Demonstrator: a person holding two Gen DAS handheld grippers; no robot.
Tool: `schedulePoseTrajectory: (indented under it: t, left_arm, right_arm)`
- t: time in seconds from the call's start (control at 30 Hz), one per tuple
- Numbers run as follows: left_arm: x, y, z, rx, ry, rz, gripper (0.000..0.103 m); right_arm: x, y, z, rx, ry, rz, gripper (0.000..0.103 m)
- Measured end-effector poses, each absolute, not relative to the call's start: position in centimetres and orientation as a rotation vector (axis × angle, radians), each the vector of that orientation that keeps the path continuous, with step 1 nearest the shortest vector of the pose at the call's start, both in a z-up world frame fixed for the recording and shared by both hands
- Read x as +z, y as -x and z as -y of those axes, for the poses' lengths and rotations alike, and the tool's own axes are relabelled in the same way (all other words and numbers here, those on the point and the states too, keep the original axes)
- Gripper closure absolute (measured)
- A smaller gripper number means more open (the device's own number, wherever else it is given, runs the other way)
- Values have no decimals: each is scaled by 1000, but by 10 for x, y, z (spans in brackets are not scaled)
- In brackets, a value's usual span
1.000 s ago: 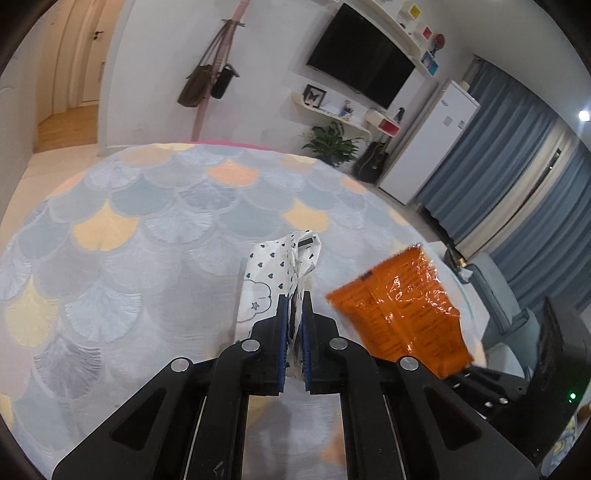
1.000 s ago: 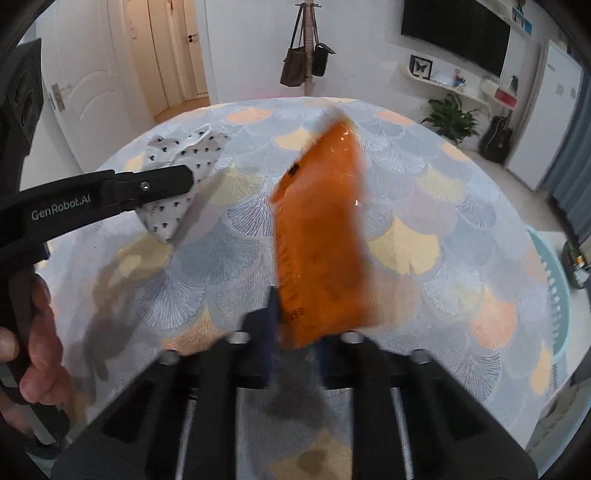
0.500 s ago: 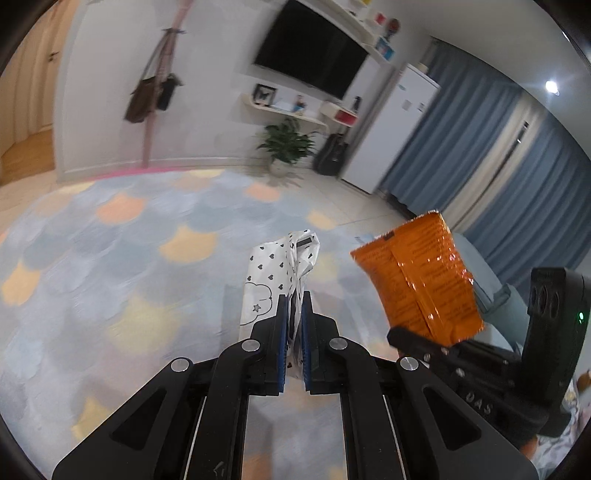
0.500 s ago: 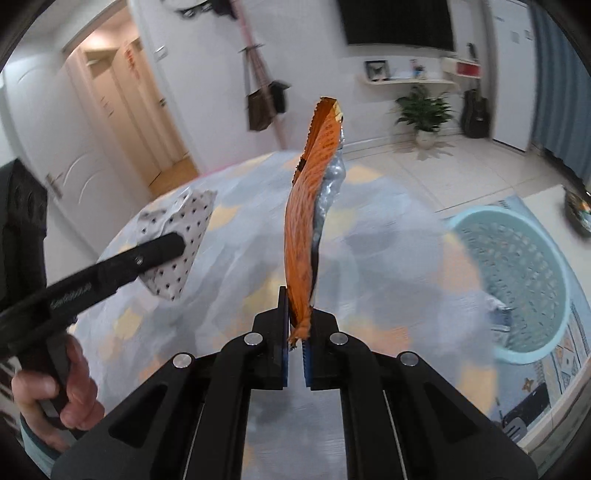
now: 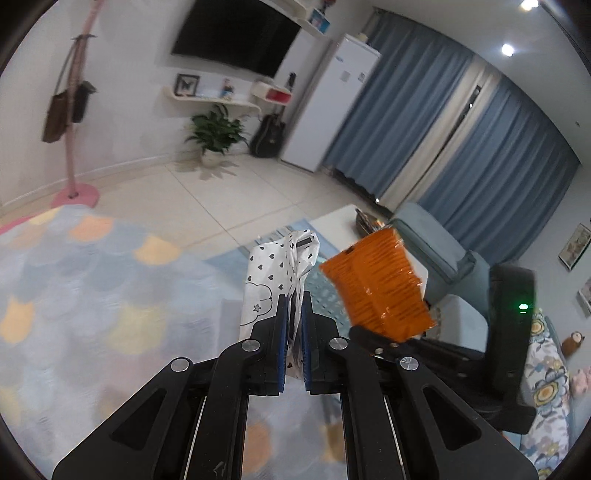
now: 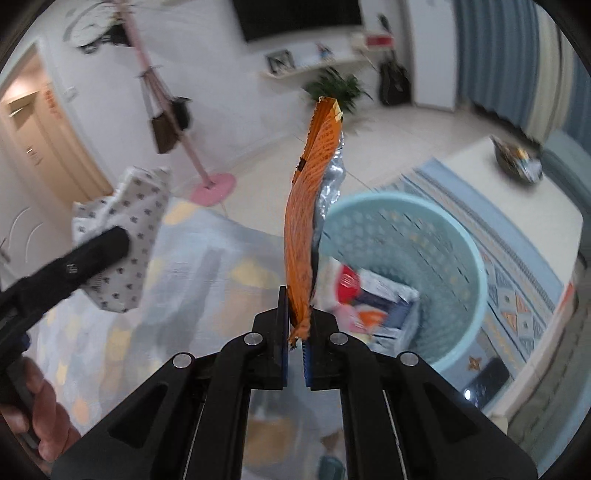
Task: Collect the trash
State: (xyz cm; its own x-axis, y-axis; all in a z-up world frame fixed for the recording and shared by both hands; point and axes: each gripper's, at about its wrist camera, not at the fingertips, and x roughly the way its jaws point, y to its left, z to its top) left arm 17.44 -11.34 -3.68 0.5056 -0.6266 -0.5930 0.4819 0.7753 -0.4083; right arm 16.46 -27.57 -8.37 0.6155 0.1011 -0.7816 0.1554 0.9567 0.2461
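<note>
Looking along the left tongs (image 5: 293, 295), we see a tiled floor, a potted plant (image 5: 216, 134) under a wall shelf, a dark television (image 5: 236, 33), a white fridge (image 5: 340, 99) and blue curtains (image 5: 461, 133); a pink coat stand (image 5: 74, 122) with bags stands at the left. Below us lies a rug (image 5: 92, 295) with pastel scallops. A second ago that rug filled most of this view and the room sat far at the top; now the floor, the curtains and a sofa (image 5: 436, 251) fill the upper half. The left tongs are closed on a white wrapper (image 5: 277, 266) printed with small hearts, which stands up out of the pads. Just to its right hangs an orange snack bag (image 5: 376, 284), held by the right tongs (image 5: 364, 338), whose black body lies low at the right.

From the right tongs (image 6: 295, 321) we see a pale blue basket (image 6: 443, 236), not in this view a second ago, now low at the right with packets already inside. Nothing lies between it and the bag. The right tongs pinch the orange snack bag (image 6: 306, 221) by its lower end; it rises edge-on, its silver lining showing, in front of the basket's left rim. At the left, the left tongs (image 6: 122, 236) hold the white wrapper (image 6: 125, 236) over the rug (image 6: 207, 266), and a hand (image 6: 40, 417) grips their handle.
</note>
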Motion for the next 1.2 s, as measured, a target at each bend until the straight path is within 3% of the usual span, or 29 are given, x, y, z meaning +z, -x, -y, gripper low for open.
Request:
schedulePoseTrajectory:
  t: [0.5,0.6,0.67,0.73,0.8,0.9,1.2]
  left_arm:
    - [-104,-228,202,-765,283,-1018,97]
    - [-109,-228,201,-737,273,-1015,71]
    - [-111,-227,197,-718,282,-1006,46]
    - [-110,-226,188,-708,300,-994,36]
    - [-109,-225,179,-706,323,-991,34]
    - [-107,-220,164,-698,342,-987,29]
    - [-85,-178,111,-626,282,-894,29]
  right_arm:
    - [-174,-197,349,-164,-338,-1114,98]
    - [-176,-194,356,-148,-372,-1111,91]
    - [-174,-191,360,-149,-393,-1098,84]
    - [-171,-186,363,-155,-404,-1080,70]
    - [-168,-180,366,-170,-415,-1059,49]
    - [-161,-169,367,-161,-453,-1035,47]
    - [-120,-144,322,-65,-414,-959,43]
